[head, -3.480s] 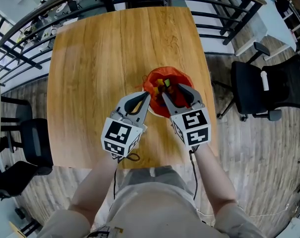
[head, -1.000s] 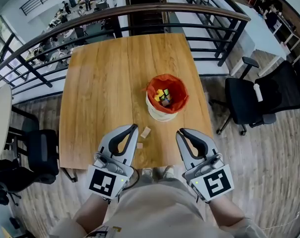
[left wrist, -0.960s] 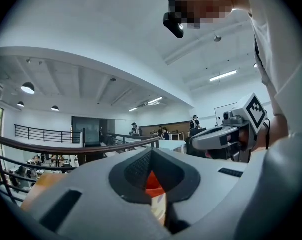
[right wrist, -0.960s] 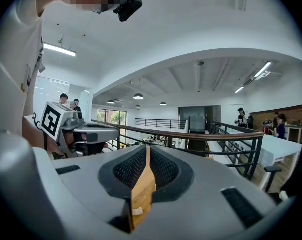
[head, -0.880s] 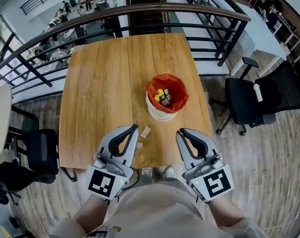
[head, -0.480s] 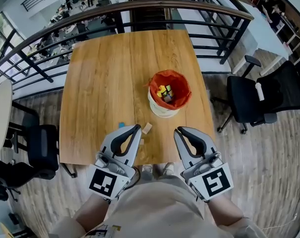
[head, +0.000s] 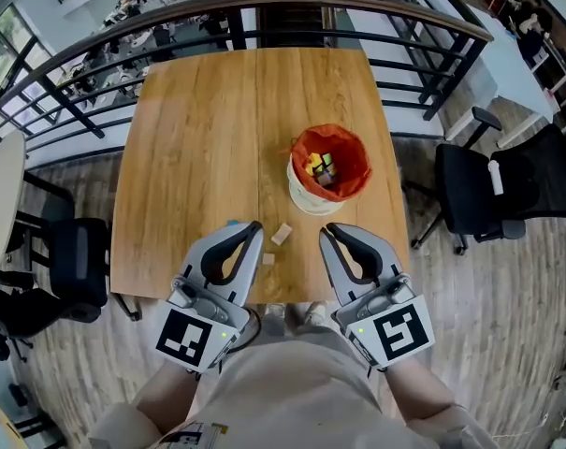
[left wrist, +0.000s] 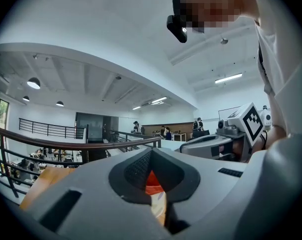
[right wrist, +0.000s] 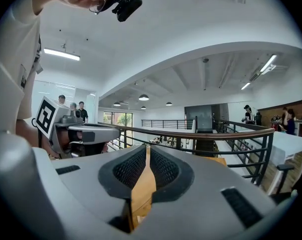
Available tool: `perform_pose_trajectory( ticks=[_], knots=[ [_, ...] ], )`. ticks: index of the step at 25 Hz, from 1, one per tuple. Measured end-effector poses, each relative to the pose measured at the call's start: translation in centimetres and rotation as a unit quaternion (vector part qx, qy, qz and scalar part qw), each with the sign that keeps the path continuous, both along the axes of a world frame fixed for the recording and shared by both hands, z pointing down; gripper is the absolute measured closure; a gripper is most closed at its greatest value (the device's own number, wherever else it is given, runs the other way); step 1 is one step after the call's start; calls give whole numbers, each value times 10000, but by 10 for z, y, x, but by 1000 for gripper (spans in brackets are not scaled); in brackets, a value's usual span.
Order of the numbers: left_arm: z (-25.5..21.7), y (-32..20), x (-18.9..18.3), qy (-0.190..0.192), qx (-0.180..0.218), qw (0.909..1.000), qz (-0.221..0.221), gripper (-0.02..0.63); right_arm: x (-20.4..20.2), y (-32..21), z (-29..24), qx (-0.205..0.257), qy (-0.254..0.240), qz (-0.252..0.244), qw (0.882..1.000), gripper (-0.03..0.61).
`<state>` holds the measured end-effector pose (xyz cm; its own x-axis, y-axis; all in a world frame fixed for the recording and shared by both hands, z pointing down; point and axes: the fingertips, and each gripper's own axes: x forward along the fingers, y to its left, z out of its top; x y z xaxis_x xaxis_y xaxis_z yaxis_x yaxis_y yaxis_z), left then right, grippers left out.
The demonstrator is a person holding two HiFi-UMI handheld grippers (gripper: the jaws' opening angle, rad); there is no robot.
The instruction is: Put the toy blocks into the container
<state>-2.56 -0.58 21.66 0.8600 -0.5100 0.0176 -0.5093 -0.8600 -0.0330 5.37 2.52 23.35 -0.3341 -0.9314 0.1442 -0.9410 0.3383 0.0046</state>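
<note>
left tongs (head: 254,226), right tongs (head: 327,229) closed empty, only head view shows loose blocks (head: 281,235)

Orange-lined white container (head: 308,197) upright, right of centre, colored blocks (head: 322,166) inside. Lower centre, 2 loose: tan block (head: 282,235), smaller tan block (head: 268,259). Blue block (head: 232,223) left, mostly hidden.

No legible txt, brands, nos.; only b/w square code patterns on left marker cube (head: 191,338), right marker cube (head: 392,330).

Open-plan office mezzanine — black railing (right wrist: 215,133), swivel chairs (head: 507,181), distant desks (left wrist: 179,135)
</note>
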Motion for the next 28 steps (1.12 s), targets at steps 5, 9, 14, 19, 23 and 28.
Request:
perform_pose_trajectory(
  ticks=[5, 9, 14, 19, 23, 28],
  knots=[
    [7, -19, -5, -100, 27, 9997, -205, 601, -5, -19, 7, -19, 109, -64, 9999, 542],
    [18, -30, -6, -100, -173, 9994, -269, 601, -9, -35, 24, -110, 217, -85, 9997, 541],
    [38, -43, -5, -172, -287, 9989, -340, 601, -17, -53, 50, -404, 294, -248, 9984, 541],
    [70, -58, -5, -297, -558, 9972, -388, 601, -22, -70, 79, -646, 341, -301, 9969, 540],
    [102, -74, -9, -419, -651, 9959, -478, 601, -25, -81, 109, -890, 287, -330, 9951, 540],
    [154, -88, -8, -603, -1046, 9914, -496, 601, -21, -93, 154, -1261, 299, -217, 9913, 540]
  ],
)
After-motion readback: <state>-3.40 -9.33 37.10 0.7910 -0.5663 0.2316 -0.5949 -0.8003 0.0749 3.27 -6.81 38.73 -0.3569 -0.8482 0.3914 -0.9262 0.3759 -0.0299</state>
